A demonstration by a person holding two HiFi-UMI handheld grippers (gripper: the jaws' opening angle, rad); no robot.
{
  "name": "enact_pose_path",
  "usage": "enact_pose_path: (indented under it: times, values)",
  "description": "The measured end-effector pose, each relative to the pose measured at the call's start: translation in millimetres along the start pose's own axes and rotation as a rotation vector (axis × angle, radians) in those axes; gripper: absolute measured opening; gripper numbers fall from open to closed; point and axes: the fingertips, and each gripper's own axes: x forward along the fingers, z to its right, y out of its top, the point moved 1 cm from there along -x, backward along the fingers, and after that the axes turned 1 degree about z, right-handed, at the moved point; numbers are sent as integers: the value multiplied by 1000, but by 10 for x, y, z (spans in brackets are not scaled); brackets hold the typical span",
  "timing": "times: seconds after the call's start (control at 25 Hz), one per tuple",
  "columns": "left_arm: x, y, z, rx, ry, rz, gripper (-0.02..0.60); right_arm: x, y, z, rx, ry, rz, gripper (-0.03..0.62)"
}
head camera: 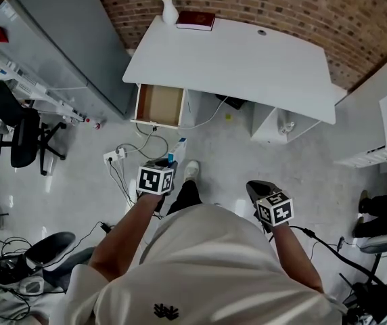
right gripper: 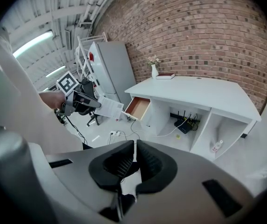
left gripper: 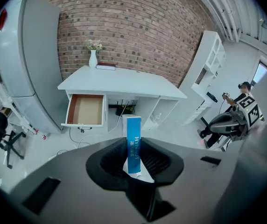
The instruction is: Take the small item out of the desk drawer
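My left tool (left gripper: 133, 146) is pinching a slim blue-and-white box (left gripper: 133, 127). The pads grip its lower part, and the box stands upright above the jaws with its printed blue face towards the camera. From the head view, this tool is held out over the floor (head camera: 227, 147), in front of the drawer (head camera: 158, 105) and well apart from it. The drawer is pulled out from the left end of the white table (head camera: 247, 59), and its brown bottom is in plain sight.

My right tool (right gripper: 134, 155) hangs lower on the right with its jaws pressed together, leaving only a thin slit between the pads. It points towards the table's open right side.

A white vase (head camera: 170, 11) with flowers and a red book (head camera: 195, 20) sit just beside each other at the table's far edge, against the brick wall (head camera: 281, 5). A power strip (head camera: 114, 156) with trailing cables lies on the floor below the drawer.
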Motion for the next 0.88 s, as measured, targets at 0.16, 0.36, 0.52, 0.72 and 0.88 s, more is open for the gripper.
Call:
enact_pose_path:
  times: [0.16, 0.36, 0.52, 0.72, 0.88]
  values:
    - [-63, -83, 93, 0, -5, 1, 97, -55, -40, -37, -4, 4, 8, 41]
    - [-87, -173, 127, -8, 3, 5, 97, -75, -112, -55, -7, 13, 11, 41]
    - [-111, -200, 115, -11, 8, 5, 97, -65, -113, -67, -10, 17, 15, 40]
    - [-143, -217, 119, -10, 8, 8, 97, -63, -123, -123, -11, 21, 18, 38]
    - [-154, -207, 124, -11, 5, 3, 97, -62, -116, -155, -8, 26, 18, 38]
